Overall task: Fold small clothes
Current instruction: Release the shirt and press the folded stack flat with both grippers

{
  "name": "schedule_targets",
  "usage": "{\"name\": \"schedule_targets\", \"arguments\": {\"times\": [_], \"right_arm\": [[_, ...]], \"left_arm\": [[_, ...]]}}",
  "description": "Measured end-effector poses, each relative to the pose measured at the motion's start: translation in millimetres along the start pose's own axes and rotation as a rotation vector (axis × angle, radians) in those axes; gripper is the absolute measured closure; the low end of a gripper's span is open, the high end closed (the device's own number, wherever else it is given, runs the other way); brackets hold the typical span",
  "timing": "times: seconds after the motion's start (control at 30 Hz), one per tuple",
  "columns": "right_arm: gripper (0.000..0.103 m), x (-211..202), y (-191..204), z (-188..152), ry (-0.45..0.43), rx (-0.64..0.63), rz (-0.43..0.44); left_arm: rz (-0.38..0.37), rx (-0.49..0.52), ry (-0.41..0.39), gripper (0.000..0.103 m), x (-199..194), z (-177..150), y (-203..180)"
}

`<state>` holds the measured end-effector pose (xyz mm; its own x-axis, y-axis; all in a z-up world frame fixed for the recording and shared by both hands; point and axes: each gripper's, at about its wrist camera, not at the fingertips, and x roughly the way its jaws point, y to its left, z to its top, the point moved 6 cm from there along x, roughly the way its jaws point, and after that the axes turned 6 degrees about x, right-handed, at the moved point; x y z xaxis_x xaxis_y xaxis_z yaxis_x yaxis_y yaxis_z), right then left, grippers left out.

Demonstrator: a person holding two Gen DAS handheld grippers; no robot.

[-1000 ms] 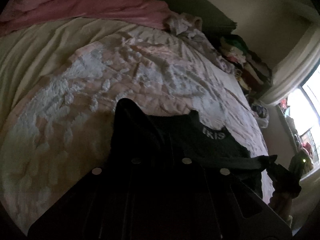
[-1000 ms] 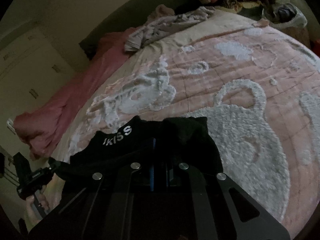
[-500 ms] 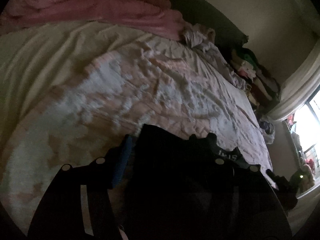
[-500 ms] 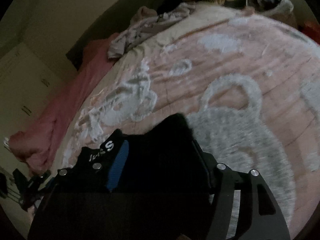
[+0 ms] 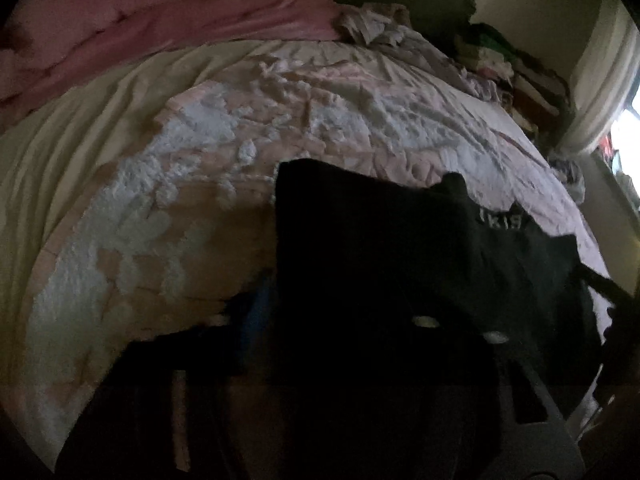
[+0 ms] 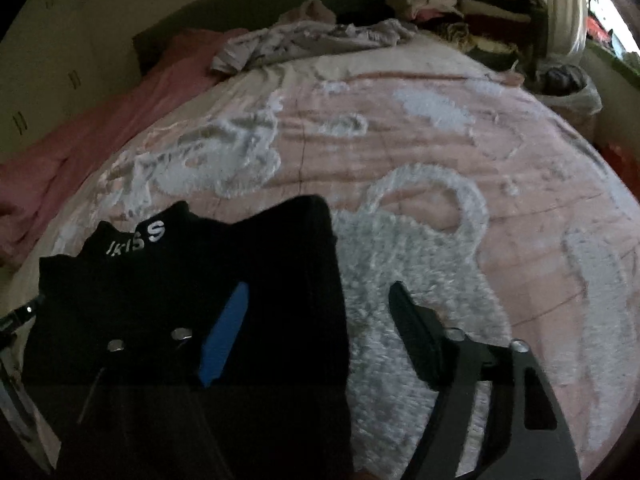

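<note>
Right gripper (image 6: 320, 328), jaws spread and released, straddled the black garment's (image 6: 224, 280) right edge, garment at 10 o'clock; left gripper's (image 5: 344, 340) state indeterminable.

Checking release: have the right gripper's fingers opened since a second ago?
Yes. The right gripper has spread open; one finger now stands over the white bear, off the black garment.

- A black garment (image 5: 380, 264) with white lettering was seen spread on the pink-and-white blanket (image 5: 160, 220), near its right edge.
- The left gripper (image 5: 360, 360) was largely hidden beneath the cloth.
- A pink quilt (image 5: 160, 20) was bunched along the far edge.
</note>
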<state>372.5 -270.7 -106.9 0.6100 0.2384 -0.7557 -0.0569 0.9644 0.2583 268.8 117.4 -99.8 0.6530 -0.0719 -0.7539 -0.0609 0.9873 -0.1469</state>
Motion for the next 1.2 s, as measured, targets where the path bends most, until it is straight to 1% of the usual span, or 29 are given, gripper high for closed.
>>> {"name": "schedule_targets", "arguments": {"times": [0.03,0.07,0.1,0.17,0.33,0.37,0.43,0.47,0.53,0.57,0.63,0.7,0.93,1.0,1.13,1.2], "right_arm": [[0.066,0,2,0,-0.003,0.001,0.018],[0.076,-1,5,1,-0.009,-0.001,0.021],[0.082,-4,7,2,-0.023,-0.011,0.009],[0.094,-13,10,5,-0.061,-0.032,0.006],[0.095,-40,17,21,-0.173,-0.062,0.017],[0.095,-42,17,23,-0.184,-0.064,0.012],[0.095,-38,13,25,-0.188,-0.064,-0.014],[0.095,-34,11,24,-0.177,-0.061,-0.021],[0.095,-21,6,19,-0.135,-0.053,-0.046],[0.095,-12,2,15,-0.100,-0.046,-0.066],[0.094,-2,-2,10,-0.073,-0.036,-0.083],[0.088,0,-5,9,-0.072,-0.029,-0.102],[0.079,-3,-6,5,-0.068,-0.025,-0.126],[0.072,-3,-9,6,-0.067,-0.016,-0.133],[0.065,-5,-15,5,-0.061,0.014,-0.128],[0.057,-7,-17,5,-0.060,0.025,-0.127]], "left_arm": [[0.008,0.009,-0.006,0.090,0,0,-1],[0.016,0.024,-0.016,0.095,-2,0,-3],[0.017,0.029,-0.025,0.098,-4,1,-4],[0.016,0.026,-0.049,0.099,-9,3,-3],[0.000,0.018,-0.156,0.100,-35,21,-2],[0.008,0.031,-0.174,0.100,-38,24,-3],[0.042,0.045,-0.179,0.099,-33,26,0],[0.045,0.038,-0.160,0.099,-26,24,2],[0.060,0.030,-0.106,0.099,-7,17,6],[0.068,0.031,-0.080,0.099,1,13,7],[0.082,0.038,-0.068,0.096,7,9,7],[0.101,0.055,-0.067,0.093,6,8,6],[0.120,0.059,-0.053,0.086,2,7,8],[0.122,0.062,-0.050,0.086,1,6,7],[0.123,0.062,-0.049,0.086,0,5,6],[0.124,0.062,-0.050,0.086,0,5,6]]}}
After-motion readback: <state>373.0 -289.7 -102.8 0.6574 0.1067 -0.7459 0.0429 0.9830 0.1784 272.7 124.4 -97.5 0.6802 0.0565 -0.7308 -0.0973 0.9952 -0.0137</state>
